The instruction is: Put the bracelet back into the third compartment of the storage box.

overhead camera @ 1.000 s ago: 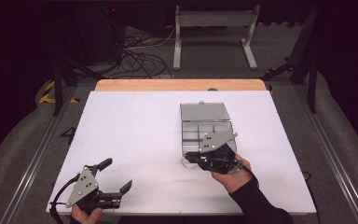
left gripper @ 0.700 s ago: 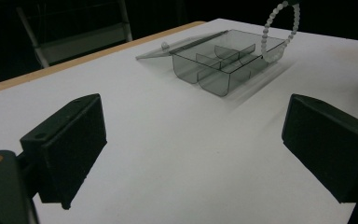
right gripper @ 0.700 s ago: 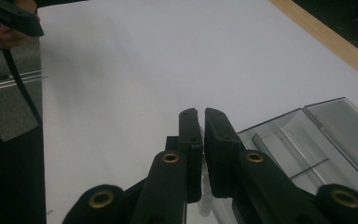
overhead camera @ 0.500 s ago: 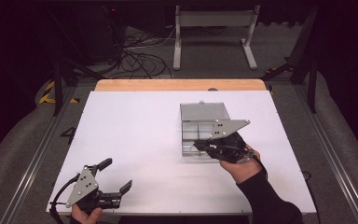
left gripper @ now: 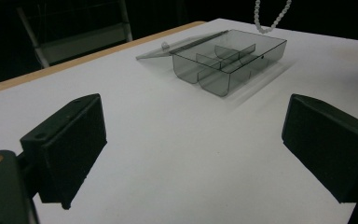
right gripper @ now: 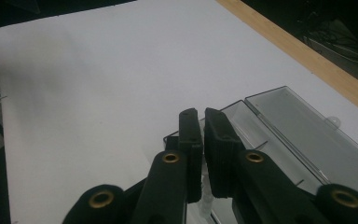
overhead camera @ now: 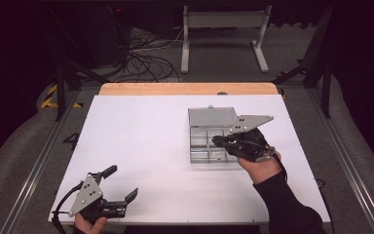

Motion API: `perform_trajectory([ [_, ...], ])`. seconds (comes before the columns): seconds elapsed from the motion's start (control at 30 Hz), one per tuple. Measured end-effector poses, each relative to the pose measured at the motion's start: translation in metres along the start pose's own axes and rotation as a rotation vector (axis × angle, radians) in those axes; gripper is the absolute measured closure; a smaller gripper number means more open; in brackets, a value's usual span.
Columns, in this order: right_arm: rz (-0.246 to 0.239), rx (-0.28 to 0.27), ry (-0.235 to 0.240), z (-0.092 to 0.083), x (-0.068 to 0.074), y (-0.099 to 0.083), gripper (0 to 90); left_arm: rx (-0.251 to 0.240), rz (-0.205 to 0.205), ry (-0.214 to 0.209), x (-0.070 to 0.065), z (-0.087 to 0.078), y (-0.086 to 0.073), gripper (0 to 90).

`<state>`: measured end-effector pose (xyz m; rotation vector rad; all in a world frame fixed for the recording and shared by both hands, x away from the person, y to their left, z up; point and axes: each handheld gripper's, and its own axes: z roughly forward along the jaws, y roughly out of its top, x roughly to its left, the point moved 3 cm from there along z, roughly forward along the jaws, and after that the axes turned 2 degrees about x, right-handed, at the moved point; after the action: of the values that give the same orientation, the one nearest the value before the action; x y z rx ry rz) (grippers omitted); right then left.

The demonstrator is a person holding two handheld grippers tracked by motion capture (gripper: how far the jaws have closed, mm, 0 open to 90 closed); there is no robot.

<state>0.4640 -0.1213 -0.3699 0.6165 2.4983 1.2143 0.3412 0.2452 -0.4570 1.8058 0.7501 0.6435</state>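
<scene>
A clear smoky plastic compartment box (overhead camera: 205, 148) lies on the white table (overhead camera: 141, 131) with its lid (overhead camera: 212, 117) folded open toward the far side. My right gripper (overhead camera: 217, 141) hovers over the box's right part, jaws shut on a string of white beads (right gripper: 206, 195). In the left gripper view the bead string (left gripper: 271, 16) hangs above the box (left gripper: 228, 60). The right gripper view has the shut gripper (right gripper: 200, 126) above the open box (right gripper: 261, 135). My left gripper (overhead camera: 122, 183) stands open near the table's front left corner, nothing between its jaws (left gripper: 191, 154).
A wooden strip (overhead camera: 175, 88) runs along the table's far edge. Behind it are cables (overhead camera: 146, 51) on the floor and a metal stand (overhead camera: 224, 29). Metal rails (overhead camera: 34, 170) flank the table on both sides.
My right gripper has risen and drifted right and farther back over the box, jaws still shut. The left gripper has stayed put.
</scene>
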Motion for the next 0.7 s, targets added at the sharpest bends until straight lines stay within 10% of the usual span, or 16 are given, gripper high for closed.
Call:
perform_trajectory([
  [0.7,0.1,0.006,-0.1,-0.011,-0.044,-0.011,86.2,0.003,-0.001,0.0,0.0,0.0,0.0,7.1],
])
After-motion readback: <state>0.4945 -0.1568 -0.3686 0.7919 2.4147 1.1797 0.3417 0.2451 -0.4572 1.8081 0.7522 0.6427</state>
